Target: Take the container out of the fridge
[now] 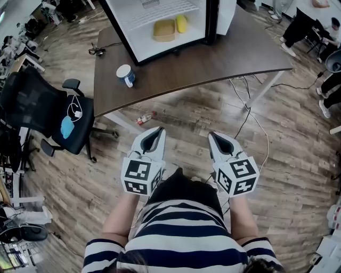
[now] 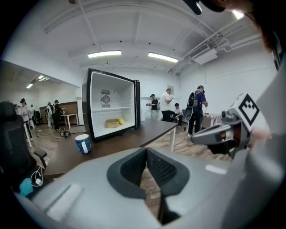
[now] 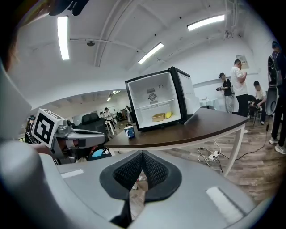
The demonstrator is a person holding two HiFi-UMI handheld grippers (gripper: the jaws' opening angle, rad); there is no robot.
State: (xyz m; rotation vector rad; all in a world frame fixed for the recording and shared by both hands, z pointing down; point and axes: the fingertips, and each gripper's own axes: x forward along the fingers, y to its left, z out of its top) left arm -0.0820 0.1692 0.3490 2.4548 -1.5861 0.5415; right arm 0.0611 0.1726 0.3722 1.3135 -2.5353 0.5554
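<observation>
A small black fridge (image 1: 160,16) stands open on the dark table (image 1: 224,58). On its lower shelf sits a tan container (image 1: 164,30) with a yellow fruit (image 1: 182,23) beside it; the container (image 2: 112,123) also shows far off in the left gripper view, and the container (image 3: 158,117) in the right gripper view. My left gripper (image 1: 155,133) and right gripper (image 1: 216,137) hang side by side over the wooden floor, well short of the table. Both are shut, with nothing between the jaws. The left gripper (image 2: 146,152) and right gripper (image 3: 142,156) both point toward the fridge.
A blue and white cup (image 1: 126,75) stands on the table to the left of the fridge. A black office chair (image 1: 48,112) is at the left. A small wrapper (image 1: 145,118) lies on the floor by the table edge. Cables (image 1: 250,114) trail under the table. People stand in the background.
</observation>
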